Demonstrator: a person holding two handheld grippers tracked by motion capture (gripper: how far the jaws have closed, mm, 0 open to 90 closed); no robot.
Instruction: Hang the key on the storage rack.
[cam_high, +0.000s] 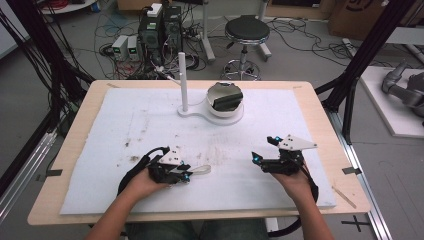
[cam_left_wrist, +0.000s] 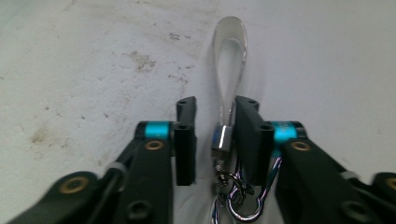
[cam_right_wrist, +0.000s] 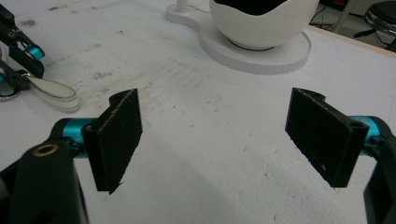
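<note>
A keychain with a pale translucent strap loop (cam_left_wrist: 229, 60), a metal ferrule and silver clasp rings lies on the white mat (cam_high: 150, 115). My left gripper (cam_left_wrist: 217, 105) straddles it with its jaws narrowly apart. The ferrule rests against the right-hand jaw, and a gap shows on the other side. In the high view the strap loop (cam_high: 202, 170) pokes out rightwards from the left gripper (cam_high: 190, 171) at the front left. My right gripper (cam_high: 264, 149) stands wide open at the front right with nothing between its fingers. The right gripper (cam_right_wrist: 215, 121) view also shows the strap loop (cam_right_wrist: 53, 93) lying flat.
A white bowl (cam_high: 214, 95) holding a dark object (cam_high: 227, 100) sits on a white base with an upright post (cam_high: 182, 75) at the back middle. The white bowl (cam_right_wrist: 261, 28) is ahead of the right gripper. Brown stains mark the mat. Beyond the table are a stool (cam_high: 246, 31) and cables.
</note>
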